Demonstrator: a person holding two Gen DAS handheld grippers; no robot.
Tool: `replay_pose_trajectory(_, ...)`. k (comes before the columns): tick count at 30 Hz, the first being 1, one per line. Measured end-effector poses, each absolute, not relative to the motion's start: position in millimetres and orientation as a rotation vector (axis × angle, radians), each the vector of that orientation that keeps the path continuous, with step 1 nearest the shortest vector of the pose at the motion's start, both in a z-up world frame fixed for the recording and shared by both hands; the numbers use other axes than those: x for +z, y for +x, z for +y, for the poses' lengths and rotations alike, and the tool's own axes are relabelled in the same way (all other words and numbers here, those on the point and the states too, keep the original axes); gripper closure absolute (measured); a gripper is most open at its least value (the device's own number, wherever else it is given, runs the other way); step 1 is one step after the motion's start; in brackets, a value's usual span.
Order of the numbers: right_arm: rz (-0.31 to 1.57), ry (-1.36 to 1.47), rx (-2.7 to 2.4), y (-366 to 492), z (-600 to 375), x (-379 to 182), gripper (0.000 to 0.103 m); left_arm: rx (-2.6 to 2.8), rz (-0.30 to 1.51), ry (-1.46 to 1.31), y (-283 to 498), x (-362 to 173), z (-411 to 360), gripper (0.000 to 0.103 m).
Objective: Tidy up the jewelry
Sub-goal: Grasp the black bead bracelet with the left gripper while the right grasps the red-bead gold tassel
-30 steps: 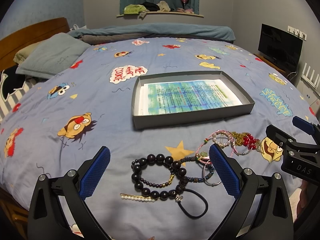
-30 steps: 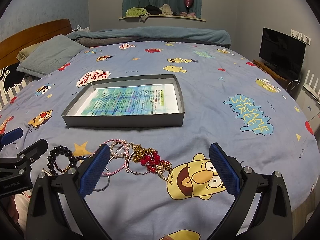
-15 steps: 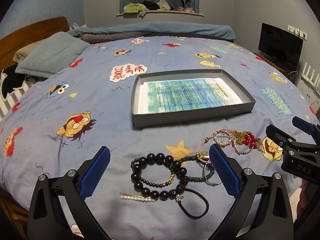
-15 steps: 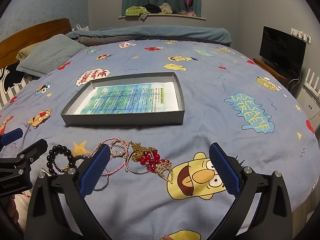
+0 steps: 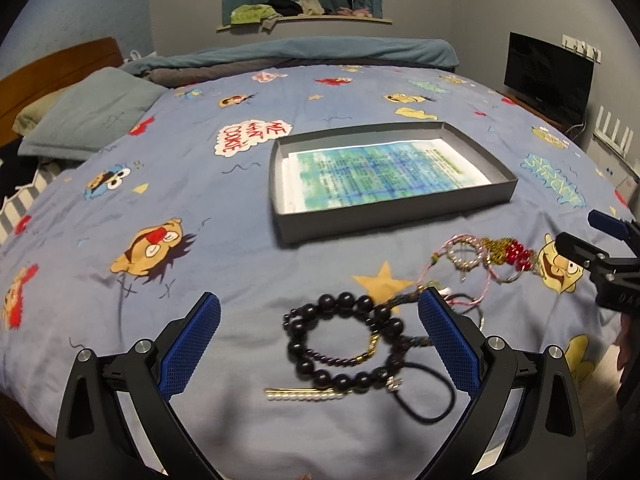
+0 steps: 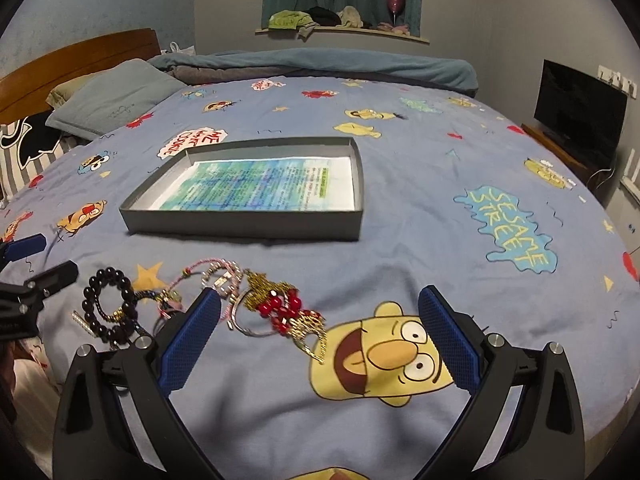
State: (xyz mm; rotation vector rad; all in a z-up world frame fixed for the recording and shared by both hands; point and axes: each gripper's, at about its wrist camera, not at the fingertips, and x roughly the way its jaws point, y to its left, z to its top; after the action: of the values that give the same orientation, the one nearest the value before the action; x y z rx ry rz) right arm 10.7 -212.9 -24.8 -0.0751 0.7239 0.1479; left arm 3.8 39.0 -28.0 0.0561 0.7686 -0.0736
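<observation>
Jewelry lies in a loose heap on the blue cartoon bedspread near the bed's front edge. A black bead bracelet [image 5: 320, 312] sits between the wide-apart fingers of my open left gripper [image 5: 320, 340], with a pearl hair clip [image 5: 304, 395] and a black hair tie [image 5: 430, 396] beside it. Pink and pearl bracelets [image 5: 466, 258] and a red-and-gold bead piece [image 6: 286, 308] lie further right, just ahead of my open right gripper [image 6: 320, 340], which holds nothing. Beyond the heap a shallow grey box [image 6: 248, 224] lined with a blue-green printed sheet rests on the bed.
A grey-blue pillow [image 5: 92, 116] and a wooden headboard [image 6: 80, 56] are at the left. A rolled blanket [image 5: 304, 54] runs along the far side. A dark TV [image 6: 578, 110] stands at the right by the wall. The windowsill [image 5: 304, 20] carries clothes.
Both grippers have eased slightly forward and down toward the jewelry; the box and heap sit a little lower in both views. Nothing was grasped.
</observation>
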Motion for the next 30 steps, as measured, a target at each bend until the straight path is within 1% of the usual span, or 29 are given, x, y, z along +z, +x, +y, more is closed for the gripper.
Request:
replay_pose_trajectory(4, 0.754, -0.063, 0.190, 11.4, -220.9, -32.2, 0.005, -0.079, 0.799, 0.091, 3.2, -37.7, 47.9, 0.005)
replay_pose_trajectory(11, 0.746, -0.090, 0.235, 9.3, -218.8, -34.4, 0.006, -0.159, 0.880, 0.074, 8.0, -52.9, 58.4, 0.005)
replay_pose_trajectory(21, 0.809, -0.058, 0.227, 18.9, -233.9, -45.1, 0.006, -0.136, 0.847, 0.122, 11.3, -61.7, 54.5, 0.005)
replay_pose_trajectory(26, 0.840, -0.067, 0.223, 18.2, -238.8, -54.6, 0.016, -0.134, 0.863, 0.105, 15.2, -67.1, 58.6, 0.005)
replay_pose_trajectory(28, 0.852, -0.071, 0.230, 17.6, -238.0, -57.8, 0.024, -0.122, 0.868, 0.097, 16.4, -69.5, 61.4, 0.005)
replay_pose_trajectory(29, 0.859, -0.073, 0.241, 17.7, -236.2, -59.4, 0.026, -0.122, 0.872, 0.096, 16.6, -70.9, 61.8, 0.005)
replay_pose_trajectory(30, 0.863, -0.072, 0.252, 17.6, -234.4, -60.4, 0.031, -0.130, 0.877, 0.093, 16.9, -72.8, 61.9, 0.006)
